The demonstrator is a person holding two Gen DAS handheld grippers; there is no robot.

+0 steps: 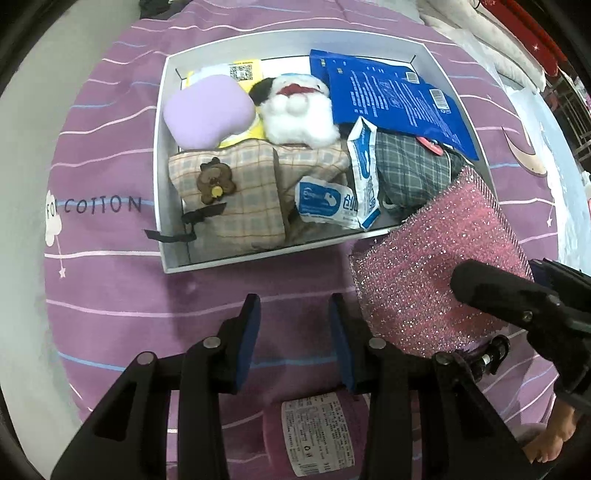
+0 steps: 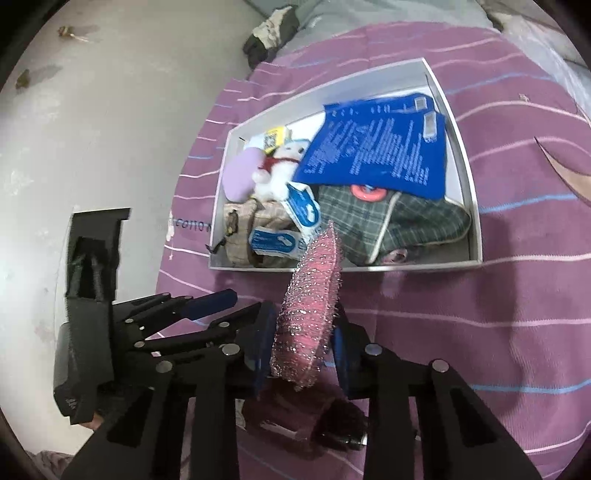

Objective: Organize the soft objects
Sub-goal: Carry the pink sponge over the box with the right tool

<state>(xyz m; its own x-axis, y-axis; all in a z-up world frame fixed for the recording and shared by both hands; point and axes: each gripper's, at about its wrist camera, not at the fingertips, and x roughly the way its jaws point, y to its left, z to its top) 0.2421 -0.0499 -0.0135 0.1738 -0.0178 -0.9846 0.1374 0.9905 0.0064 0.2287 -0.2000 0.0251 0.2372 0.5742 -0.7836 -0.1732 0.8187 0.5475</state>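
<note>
A pink glittery scouring sponge (image 2: pixel 308 314) stands on edge between the blue pads of my right gripper (image 2: pixel 301 338), which is shut on it. The left wrist view shows the same sponge (image 1: pixel 424 266) hanging over the near right corner of a white box (image 1: pixel 162 147). The box (image 2: pixel 369 267) holds a lilac cushion (image 1: pixel 208 110), a white plush toy (image 1: pixel 295 110), a beige plaid pouch (image 1: pixel 240 192), a grey plaid cloth (image 1: pixel 413 166), blue packets (image 1: pixel 391 99) and white-blue packets (image 1: pixel 351 192). My left gripper (image 1: pixel 293 332) is open and empty above the purple bedsheet, just in front of the box.
A purple striped bedsheet (image 1: pixel 110 295) covers the surface around the box. A dark pink roll with a white label (image 1: pixel 314 435) lies under the left gripper. Grey floor (image 2: pixel 110 129) runs along the left, with a dark object (image 2: pixel 269 33) at the far edge.
</note>
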